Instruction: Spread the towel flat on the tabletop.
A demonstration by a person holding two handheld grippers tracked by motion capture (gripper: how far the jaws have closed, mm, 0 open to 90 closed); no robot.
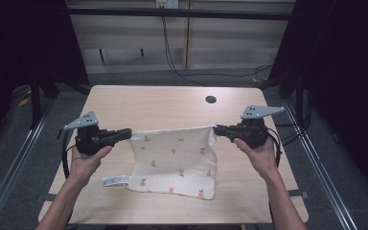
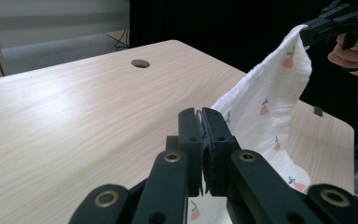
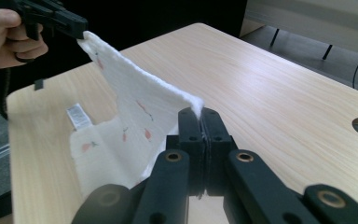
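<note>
Cloth [image 1: 177, 160] strung between both grippers, top edge taut left-to-right, long axis across the table [image 1: 172, 103]. Left gripper [image 1: 127, 133] clamped on the top-left corner, right gripper [image 1: 219, 128] clamped on the top-right corner (jaws pinched tight in both gripper views, fabric in between). Lower half of cloth already lying on the table toward the person, white tag [image 1: 115, 180] at bottom-left, flat on the wood. Upper half off the surface. Neither hand nearer; symmetric hold. Plenty of bare wood beyond, up to the cable hole [image 1: 211, 99]. Front edge close to the cloth's hem, so prob. safer to lay the top away from the person, w/ both corners level.
</note>
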